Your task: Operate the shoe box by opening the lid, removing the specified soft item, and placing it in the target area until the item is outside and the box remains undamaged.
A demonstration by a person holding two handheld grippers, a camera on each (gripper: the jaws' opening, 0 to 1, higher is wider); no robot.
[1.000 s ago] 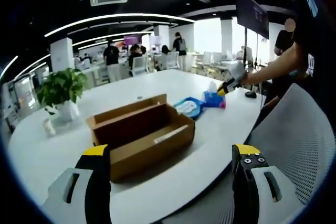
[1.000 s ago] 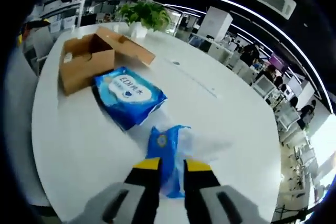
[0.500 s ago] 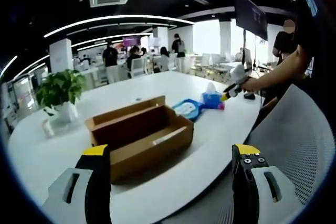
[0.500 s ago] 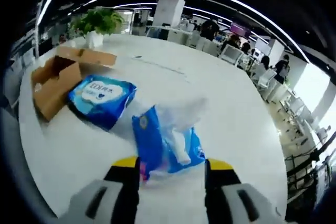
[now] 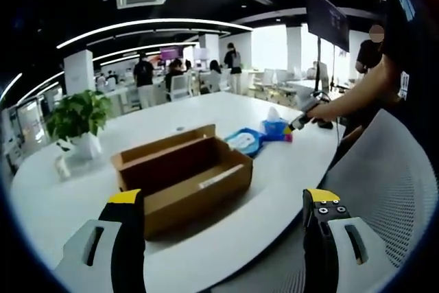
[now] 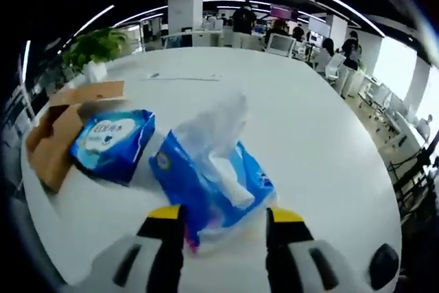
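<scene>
Looking along my right gripper (image 6: 221, 216), I see its jaws spread wide with the blue tissue pack (image 6: 212, 186) lying between them on the white table (image 6: 322, 142), not pinched. A flat wipes pack (image 6: 111, 143) lies beside it, touching the open shoe box (image 5: 182, 176). My left gripper (image 5: 223, 204) hangs wide open, holding nothing, short of the box.

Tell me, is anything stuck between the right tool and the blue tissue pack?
No. The right tool is open right in front of the blue tissue pack, with nothing visible between them. The wipes pack lies off beside it.
</scene>
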